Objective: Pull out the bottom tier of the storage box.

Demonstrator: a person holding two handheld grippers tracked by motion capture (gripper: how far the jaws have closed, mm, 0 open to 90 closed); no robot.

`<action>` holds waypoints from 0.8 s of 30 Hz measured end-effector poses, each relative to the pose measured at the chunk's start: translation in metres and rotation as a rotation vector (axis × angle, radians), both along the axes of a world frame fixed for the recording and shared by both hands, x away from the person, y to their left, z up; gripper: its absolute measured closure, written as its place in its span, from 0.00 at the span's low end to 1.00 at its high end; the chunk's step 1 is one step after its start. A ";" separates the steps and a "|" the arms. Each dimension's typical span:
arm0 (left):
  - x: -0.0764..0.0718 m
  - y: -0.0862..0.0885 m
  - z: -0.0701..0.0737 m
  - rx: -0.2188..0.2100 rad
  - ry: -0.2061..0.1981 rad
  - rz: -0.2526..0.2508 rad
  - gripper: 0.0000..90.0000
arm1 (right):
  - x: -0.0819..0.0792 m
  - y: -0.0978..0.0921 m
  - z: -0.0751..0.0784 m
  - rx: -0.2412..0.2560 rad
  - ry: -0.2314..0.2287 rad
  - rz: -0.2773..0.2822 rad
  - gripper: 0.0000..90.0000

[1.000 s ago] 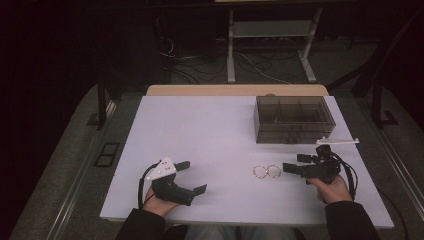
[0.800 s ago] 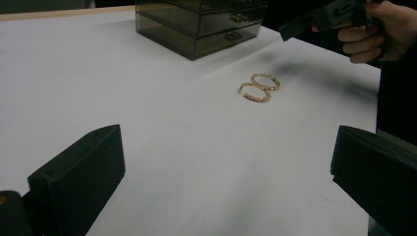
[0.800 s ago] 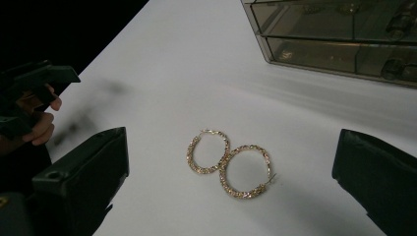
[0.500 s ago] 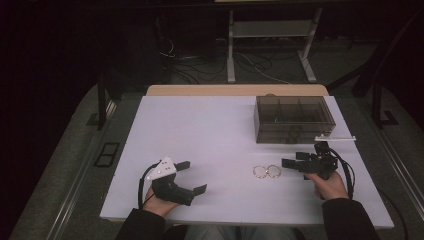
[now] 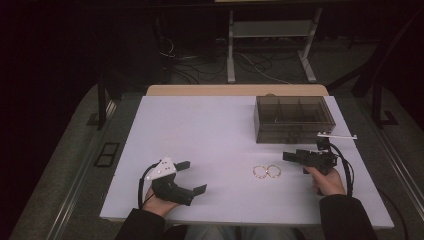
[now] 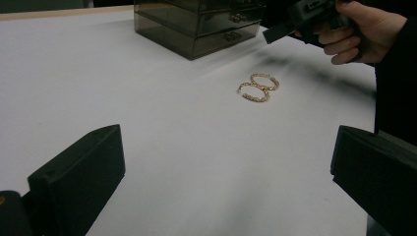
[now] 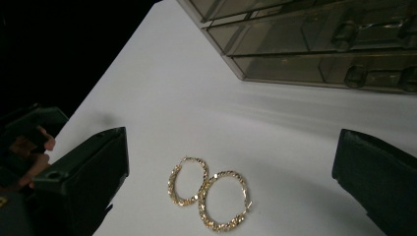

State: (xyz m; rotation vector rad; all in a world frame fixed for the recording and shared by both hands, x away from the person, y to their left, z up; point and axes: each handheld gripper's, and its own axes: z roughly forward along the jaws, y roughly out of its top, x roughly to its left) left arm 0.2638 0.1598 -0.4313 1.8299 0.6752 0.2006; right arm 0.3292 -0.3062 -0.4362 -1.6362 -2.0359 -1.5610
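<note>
On the white table [image 5: 210,130], two gold hoop earrings [image 5: 266,172] lie touching.

A lab-like recording room: bare white table [image 5: 210,135], loose floor cables [image 5: 260,67], metal stand [image 5: 272,40]

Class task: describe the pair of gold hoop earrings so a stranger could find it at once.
Start at the white table and find the smoky drawer box at its far right. Nearer the person, the gold hoop earrings lie touching, ahead of the right gripper: the table's only glittery rings.
</note>
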 end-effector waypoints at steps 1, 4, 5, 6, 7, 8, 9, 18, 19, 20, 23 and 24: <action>0.000 0.000 0.000 0.000 0.000 0.000 0.00 | 0.001 0.000 -0.001 0.013 0.005 -0.012 0.00; 0.000 0.000 0.000 0.001 0.001 -0.003 0.00 | 0.003 -0.003 -0.003 0.060 0.013 -0.044 0.00; 0.000 0.000 0.000 0.001 0.001 -0.003 0.00 | 0.005 -0.004 -0.004 0.078 0.014 -0.057 0.00; 0.000 -0.001 0.000 0.000 0.003 -0.005 0.00 | 0.005 -0.005 -0.004 0.095 0.020 -0.070 0.00; 0.000 -0.001 0.000 0.000 0.003 -0.005 0.00 | 0.005 -0.005 -0.004 0.095 0.020 -0.070 0.00; 0.000 0.000 0.000 0.000 0.004 -0.005 0.00 | 0.007 -0.006 -0.006 0.120 0.027 -0.088 0.00; 0.000 0.000 0.000 0.000 0.004 -0.005 0.00 | 0.007 -0.006 -0.006 0.120 0.027 -0.088 0.00; 0.000 -0.001 0.000 0.000 0.006 -0.009 0.00 | 0.013 -0.011 -0.014 0.194 0.107 -0.171 0.00; 0.000 -0.001 -0.001 -0.001 0.006 -0.009 0.00 | 0.014 -0.012 -0.017 0.228 0.134 -0.198 0.00; 0.000 -0.001 -0.001 -0.001 0.006 -0.009 0.00 | 0.015 -0.013 -0.018 0.249 0.155 -0.218 0.00; 0.000 -0.001 -0.001 0.000 0.007 -0.011 0.00 | 0.016 -0.015 -0.022 0.290 0.165 -0.273 0.00; 0.000 -0.001 -0.001 0.000 0.007 -0.011 0.00 | 0.016 -0.015 -0.022 0.290 0.165 -0.273 0.00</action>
